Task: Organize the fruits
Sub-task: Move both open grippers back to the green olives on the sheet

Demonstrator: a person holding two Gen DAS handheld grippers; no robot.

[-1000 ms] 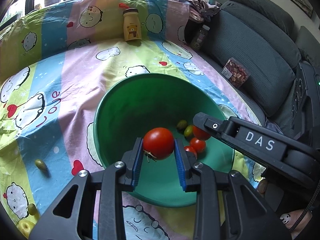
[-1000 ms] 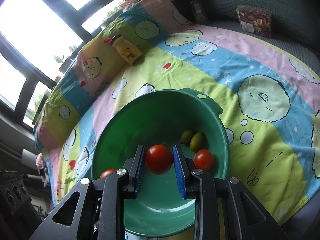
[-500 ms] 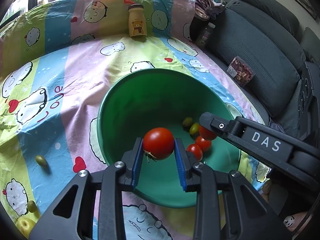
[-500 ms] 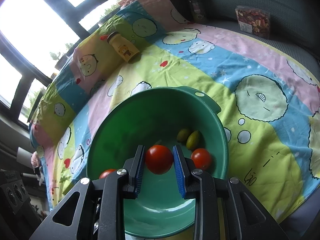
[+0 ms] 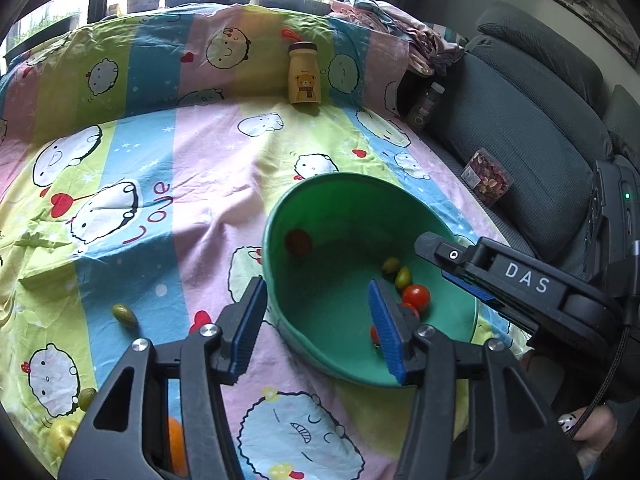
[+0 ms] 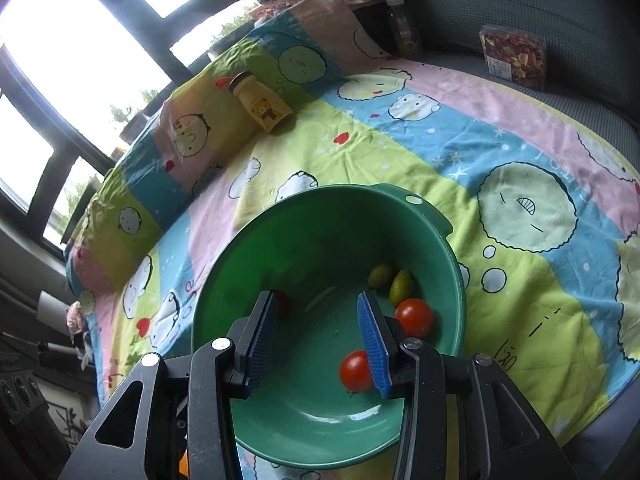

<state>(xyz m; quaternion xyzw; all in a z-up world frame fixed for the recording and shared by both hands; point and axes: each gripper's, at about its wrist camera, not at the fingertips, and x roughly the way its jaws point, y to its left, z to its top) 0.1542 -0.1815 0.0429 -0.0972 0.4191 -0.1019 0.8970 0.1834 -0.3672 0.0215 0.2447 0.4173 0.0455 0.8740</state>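
Left wrist view: the left tongs (image 5: 316,322) are standing about half open with nothing between the blue pads; the jaws have just been opening. The big red tomato (image 5: 298,242) is blurring against the far inner wall of the round green plastic basin (image 5: 420,378), so it is reading as released and rolling loose. Small red cherry tomatoes (image 5: 416,295) and two green olive-shaped fruits (image 5: 396,271) are lying in the basin near its right side. The right tongs (image 5: 464,270) are reaching over the basin rim from the right. Out on the striped cartoon-print bedsheet (image 5: 200,216) a green olive-shaped fruit (image 5: 124,315) is waiting, with another green one (image 5: 87,398) and a yellow fruit (image 5: 62,432) near the lower-left edge.

Right wrist view: the right tongs (image 6: 316,330) are also standing parted and empty, the jaws having just been opening; a red tomato (image 6: 357,371) is dropping or resting just beside the right pad, inside the basin.

Judgement for the step: both releases are looking done. Best practice now is lifting each set of tongs straight clear of the rim without nudging the basin, letting the fruit settle, then sending the left tongs to the nearest green fruit on the sheet, approaching from above so it is not rolling away.
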